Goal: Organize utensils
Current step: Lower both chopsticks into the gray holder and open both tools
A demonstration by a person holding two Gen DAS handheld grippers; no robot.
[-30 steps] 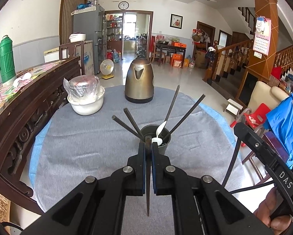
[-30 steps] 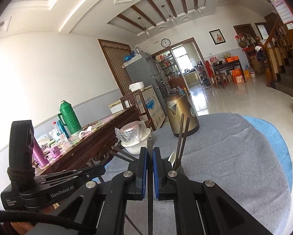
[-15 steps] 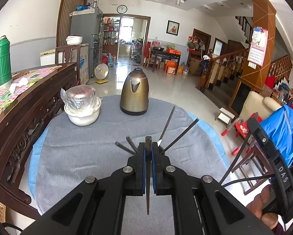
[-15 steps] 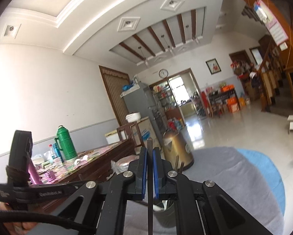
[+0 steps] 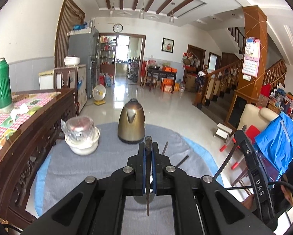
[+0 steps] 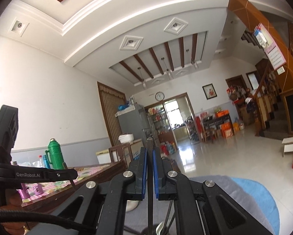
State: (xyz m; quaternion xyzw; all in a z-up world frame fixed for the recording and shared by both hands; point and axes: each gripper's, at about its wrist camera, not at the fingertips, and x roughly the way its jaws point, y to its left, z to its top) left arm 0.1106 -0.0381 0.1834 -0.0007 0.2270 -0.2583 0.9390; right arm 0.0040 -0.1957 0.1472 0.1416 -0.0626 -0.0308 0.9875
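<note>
A: Two chopsticks in hand – one per gripper. Left gripper (image 5: 148,152) is clamped on a dark chopstick (image 5: 148,178) that runs between the blue pads and pokes out past the tips. Right gripper (image 6: 150,152) is clamped on a second chopstick (image 6: 150,176), same way.

B: Where's the holder?

A: Mostly hidden. In the left view it sits under the jaws, on the grey cloth (image 5: 72,174); only two stick ends (image 5: 165,147) fan out to the right of the fingers. In the right view a bit of white spoon (image 6: 159,228) and thin sticks show at the bottom edge. Can't see the cup rim in either.

B: Step?

A: My read: sticks are gripped and held above the cup, so it's carry or regroup, not pick. Right gripper points up toward the ceiling; left one looks slightly down at the table.

B: Next move?

A: Judgement only – pair the two sticks, or drop them where they belong. Either way both tips have to be brought parallel and lowered straight, and the right wrist needs tilting back down first. Grip is on a thin shaft, so any twist will let it pivot between the pads.

B: Obstacles?

A: Kettle (image 5: 131,125) stands beyond the cup, covered white bowl (image 5: 82,139) to its left, both apart from the grippers. The right gripper's body (image 5: 252,168) is close on the right side of the left view – watch for the two tools clashing.
</note>
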